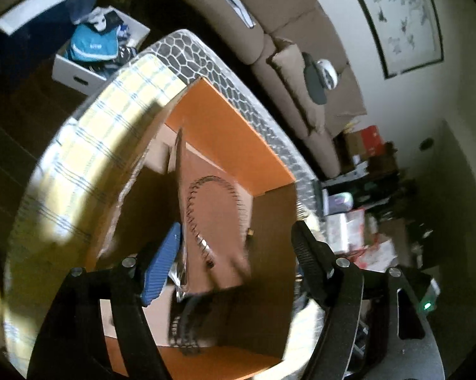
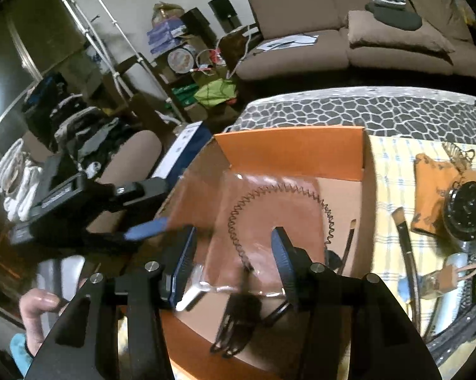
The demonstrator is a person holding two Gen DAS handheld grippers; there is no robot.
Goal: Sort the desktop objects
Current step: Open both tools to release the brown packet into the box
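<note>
An orange box (image 2: 288,152) stands open on the table. In it lies a clear packet with a brown card and a zigzag wire headband (image 2: 269,209); the left wrist view shows the same packet (image 1: 212,209) leaning inside the box (image 1: 231,133). Below it lies a black hair clip (image 2: 234,326). My right gripper (image 2: 234,232) hangs open over the packet without touching it. My left gripper (image 1: 236,237) is open too, above the box, and its blue pad (image 2: 146,229) reaches in from the left. Neither gripper holds anything.
On the yellow checked cloth (image 2: 390,164) right of the box lie an orange pouch (image 2: 434,196), a round black brush (image 2: 469,212) and a thin dark stick (image 2: 405,237). A brown sofa (image 2: 333,41) stands behind. A white carton of clothes (image 1: 95,50) sits on the floor. A hand (image 2: 35,313) shows at the lower left.
</note>
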